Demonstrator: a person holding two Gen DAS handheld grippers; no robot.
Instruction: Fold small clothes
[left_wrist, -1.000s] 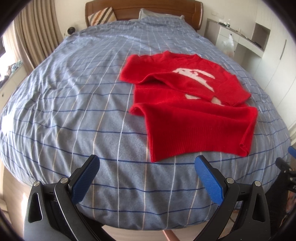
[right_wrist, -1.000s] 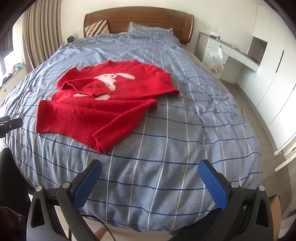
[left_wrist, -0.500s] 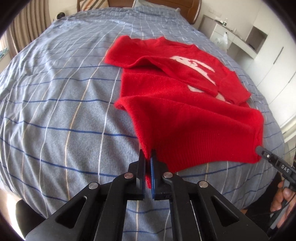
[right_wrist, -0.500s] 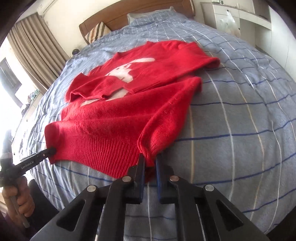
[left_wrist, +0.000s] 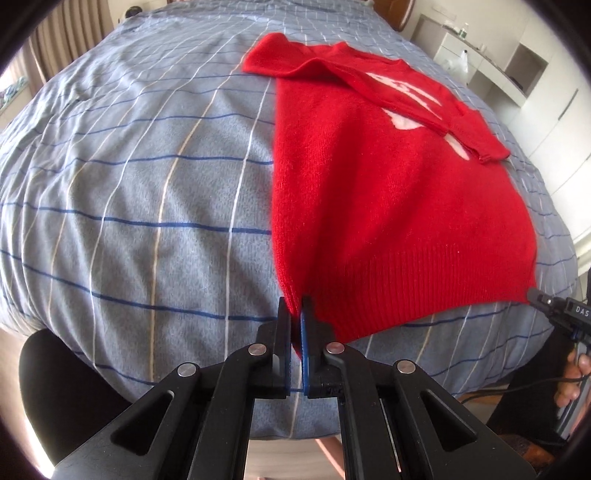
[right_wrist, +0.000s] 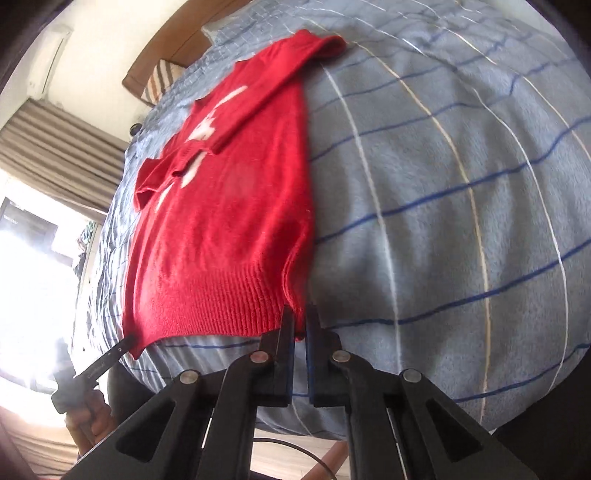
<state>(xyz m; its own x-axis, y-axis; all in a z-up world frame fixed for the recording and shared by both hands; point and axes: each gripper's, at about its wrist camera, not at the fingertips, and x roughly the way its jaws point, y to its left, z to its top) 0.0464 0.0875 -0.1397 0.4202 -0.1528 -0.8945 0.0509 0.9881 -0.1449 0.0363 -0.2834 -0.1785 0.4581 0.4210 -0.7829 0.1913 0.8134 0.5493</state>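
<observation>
Pinching the sweater (left_wrist: 388, 206) hem corners, left gripper (left_wrist: 296, 317) and right gripper (right_wrist: 300, 325) both clamped; I'd lift evenly, keeping it taut.

black tongs (left_wrist: 296, 314), blue pads (left_wrist: 303, 343), silver rivets, white lettering

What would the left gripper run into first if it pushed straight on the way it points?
The left gripper is shut on the red sweater hem corner, so it would likely drive that knit straight into the blue checked bedspread beneath.
</observation>
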